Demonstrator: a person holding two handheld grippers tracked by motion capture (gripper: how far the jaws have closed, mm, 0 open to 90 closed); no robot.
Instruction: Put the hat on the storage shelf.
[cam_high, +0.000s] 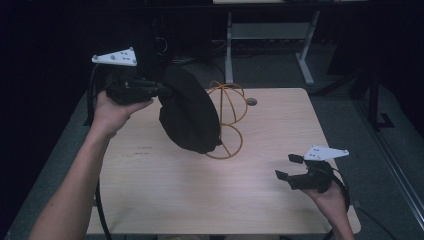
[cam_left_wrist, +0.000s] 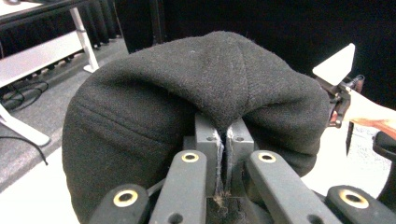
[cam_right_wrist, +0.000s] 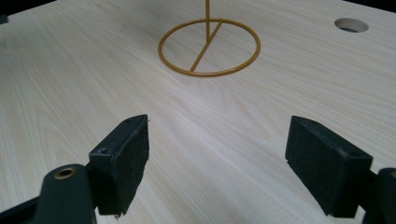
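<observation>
Worktop (cam_high: 165, 195): light wood, with a round cable hole (cam_high: 251, 101) near its far edge.

Black hat (cam_high: 190, 110): soft felt-like cap, held up in the air above the far-left part of the worktop, tilted with its round top facing toward the person. It sits just in front of the stand and hides part of it in the high view. In the left gripper view the fabric bulges around the fingers, and its edge is pinched in the narrow slit between them.

Wire stand (cam_high: 227, 120): yellow-orange metal with a ring base flat on the worktop and wire loops on top, just behind and right of the hat. The right gripper view shows the ring base (cam_right_wrist: 208, 46) with its upright post, and nothing touching it there.

Left gripper (cam_high: 159, 90): raised over the far-left edge, fingers closed tight on the hat's edge.

Right gripper (cam_high: 288, 166): low over the near-right corner of the worktop, well apart from hat and stand. Fingers (cam_right_wrist: 122, 158) spread wide, nothing between them, pointing toward the stand base.
</observation>
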